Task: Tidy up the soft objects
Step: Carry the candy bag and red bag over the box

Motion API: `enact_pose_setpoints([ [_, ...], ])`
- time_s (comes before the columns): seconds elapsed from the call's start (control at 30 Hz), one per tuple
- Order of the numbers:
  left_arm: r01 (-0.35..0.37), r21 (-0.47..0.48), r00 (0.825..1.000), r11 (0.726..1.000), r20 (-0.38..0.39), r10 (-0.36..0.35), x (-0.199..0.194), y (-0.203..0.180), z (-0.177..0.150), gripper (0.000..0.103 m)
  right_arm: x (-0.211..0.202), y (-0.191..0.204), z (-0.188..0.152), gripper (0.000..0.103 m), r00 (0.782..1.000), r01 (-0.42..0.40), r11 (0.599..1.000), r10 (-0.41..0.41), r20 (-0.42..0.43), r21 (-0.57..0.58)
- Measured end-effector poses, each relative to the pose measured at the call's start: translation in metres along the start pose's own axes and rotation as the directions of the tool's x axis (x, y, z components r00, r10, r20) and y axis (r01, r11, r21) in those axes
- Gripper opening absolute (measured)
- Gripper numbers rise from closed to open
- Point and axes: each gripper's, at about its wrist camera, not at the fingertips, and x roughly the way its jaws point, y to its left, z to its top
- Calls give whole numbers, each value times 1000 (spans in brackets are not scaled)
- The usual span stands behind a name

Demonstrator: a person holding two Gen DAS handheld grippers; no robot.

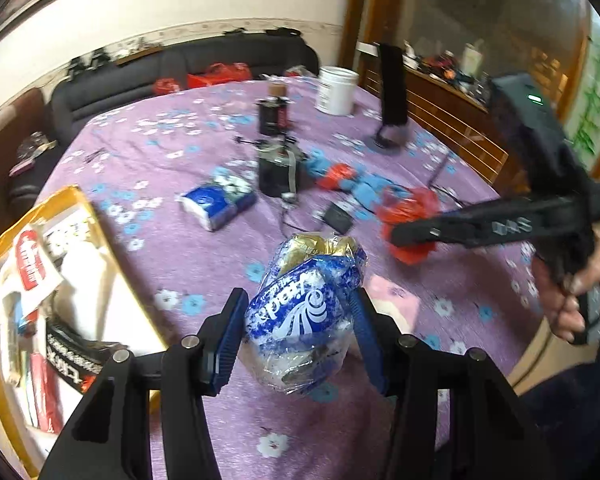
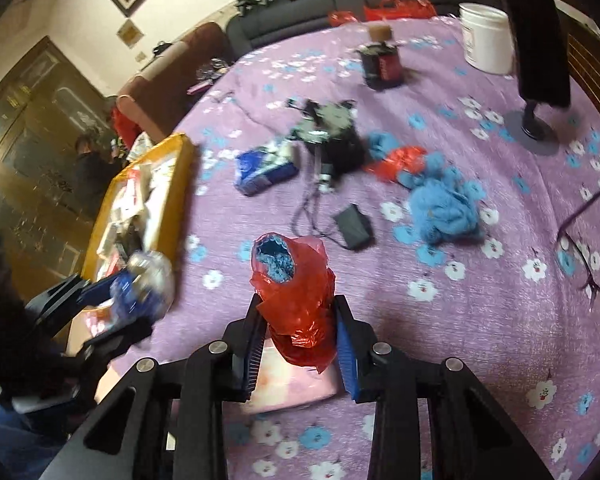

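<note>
From the left wrist, the left claw (image 1: pixel 298 326) pinches a crinkly blue and white plastic pack with a gold top (image 1: pixel 306 312) between its 2 blue pads. The pack is up off the round bench with the purple flowery cloth (image 1: pixel 172 160). To the left sits a yellow box full of packets (image 1: pixel 40 280). Farther back lies a second blue and white pack (image 1: pixel 218 200), and beside it a black gadget with wires (image 1: pixel 278 172). On the right, a hand (image 1: pixel 580 280) holds the right claw (image 1: pixel 404 236), which is touching something red.

From the right wrist, the right claw (image 2: pixel 298 326) pinches a red plastic bag stuffed with fluffy blue yarn (image 2: pixel 296 288), held above a pink pack (image 2: pixel 296 388) on the bench. A loose pile of blue yarn (image 2: pixel 446 204) lies farther back. The left claw (image 2: pixel 132 300) shows at the left, next to the yellow box (image 2: pixel 180 184).
</note>
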Motion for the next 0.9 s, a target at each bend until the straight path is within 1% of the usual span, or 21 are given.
enact_pose_setpoints([
  [0.17, -20, -81, 1000, 996, 20, 22, -6, 22, 0, 52, -3, 15, -1, 36, 1000, -14, 1000, 14, -2, -26],
  [0.3, -33, -128, 998, 991, 41, 38, -16, 39, -2, 52, -1, 27, -1, 36, 1000, -21, 999, 21, -9, -46],
  [0.57, -74, -212, 993, 975, 76, 91, -40, 77, -9, 52, 14, 63, 10, 36, 997, -61, 993, 57, -43, -102],
  [0.73, -119, -267, 985, 956, 87, 147, -56, 108, -21, 52, 31, 97, 20, 36, 994, -97, 984, 88, -68, -153],
  [0.9, -158, -325, 979, 932, 73, 192, -67, 139, -38, 52, 49, 138, 31, 36, 988, -139, 966, 122, -91, -216],
])
